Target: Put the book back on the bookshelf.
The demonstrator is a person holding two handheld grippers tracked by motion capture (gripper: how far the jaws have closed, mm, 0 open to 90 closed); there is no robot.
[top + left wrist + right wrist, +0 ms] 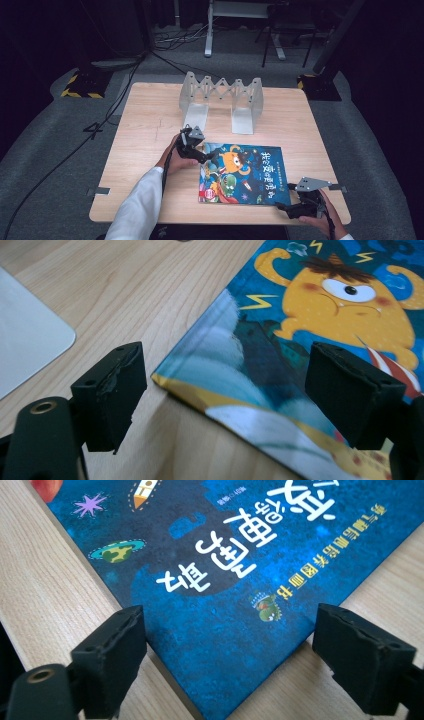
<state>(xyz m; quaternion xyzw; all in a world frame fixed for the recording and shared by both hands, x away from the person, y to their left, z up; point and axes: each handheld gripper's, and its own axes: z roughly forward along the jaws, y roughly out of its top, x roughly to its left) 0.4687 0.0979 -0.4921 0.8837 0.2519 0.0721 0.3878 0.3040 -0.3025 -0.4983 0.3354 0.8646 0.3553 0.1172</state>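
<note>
Light wooden tabletop (150, 125) with a flat blue picture book with an orange cartoon monster cover (242, 172) lying between both tongs. Left gripper (225, 390) and right gripper (230, 650) are both spread wide, gripping nothing, each straddling an opposite corner. My guess: pinch those corners next.

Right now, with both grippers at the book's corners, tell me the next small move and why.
Probably close the left gripper on the book corner first. Its fingers stand open with that corner between them, the book lies flat on the table, and the right gripper straddles the opposite corner, also open.
</note>
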